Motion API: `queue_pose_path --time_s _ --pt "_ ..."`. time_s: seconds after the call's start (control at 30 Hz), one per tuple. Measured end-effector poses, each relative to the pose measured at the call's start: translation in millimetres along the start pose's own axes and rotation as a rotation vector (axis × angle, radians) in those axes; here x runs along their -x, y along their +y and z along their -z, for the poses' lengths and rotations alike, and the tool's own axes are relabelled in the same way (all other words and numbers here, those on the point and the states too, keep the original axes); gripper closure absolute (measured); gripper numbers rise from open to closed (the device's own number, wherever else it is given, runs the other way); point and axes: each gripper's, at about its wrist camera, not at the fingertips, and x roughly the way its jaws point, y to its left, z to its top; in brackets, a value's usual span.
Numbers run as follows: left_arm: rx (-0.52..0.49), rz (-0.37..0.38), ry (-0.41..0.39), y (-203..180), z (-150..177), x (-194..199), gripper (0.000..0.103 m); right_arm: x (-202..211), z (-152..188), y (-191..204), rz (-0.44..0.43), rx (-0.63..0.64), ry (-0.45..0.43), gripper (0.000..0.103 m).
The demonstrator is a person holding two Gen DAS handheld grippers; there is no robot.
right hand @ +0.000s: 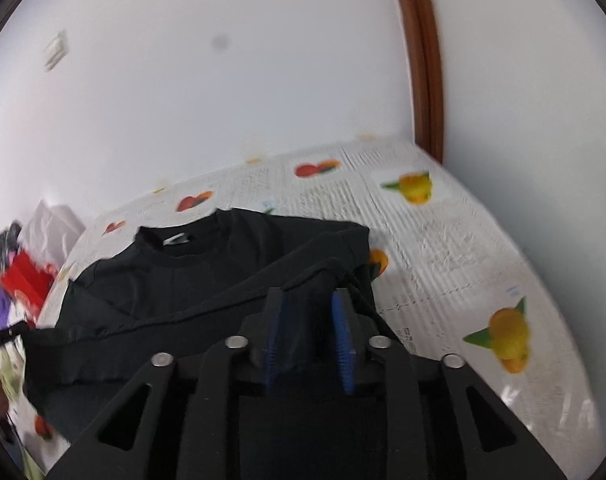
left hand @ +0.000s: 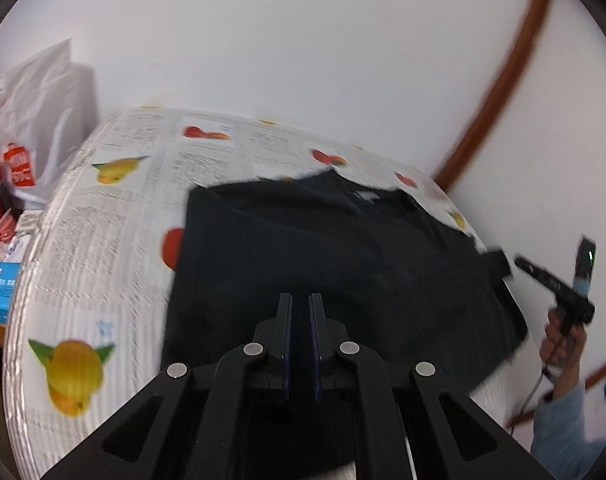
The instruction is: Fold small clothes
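One black T-shirt (right hand: pixel 207 276) lies partly folded across the fruit-print cloth (left hand: pixel 103 216) covering the surface, collar toward the wall. Right gripper (right hand: pixel 309 300) fingers, parted, straddle a raised fold of fabric; left gripper (left hand: pixel 301 300) fingers stand nearly closed, holding nothing visible. Limp fabric could slip free, undoing the fold.
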Motion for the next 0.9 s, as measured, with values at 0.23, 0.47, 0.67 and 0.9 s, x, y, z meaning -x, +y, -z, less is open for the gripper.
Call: queue_pose_path --time_s 0.23,0.47,0.67,0.9 --pt "-0.138 0.069 0.147 -42.7 43.8 -10.7 0.09 4.0 33.3 39.1 -0.075 0.126 0.109 0.07" --pt "-0.034 0.0 0.19 -38.3 44.4 -49.0 0.088 -46.2 54.6 40.6 0.005 0.128 0.222 0.071" --pt "-0.034 -0.105 0.146 -38.6 16.5 -67.9 0.088 -73.7 34.9 44.5 0.009 0.1 0.236 0.071" --pt "-0.016 -0.112 0.104 -20.6 -20.3 -78.2 0.088 -108.7 5.0 43.3 -0.012 0.046 0.254 0.071"
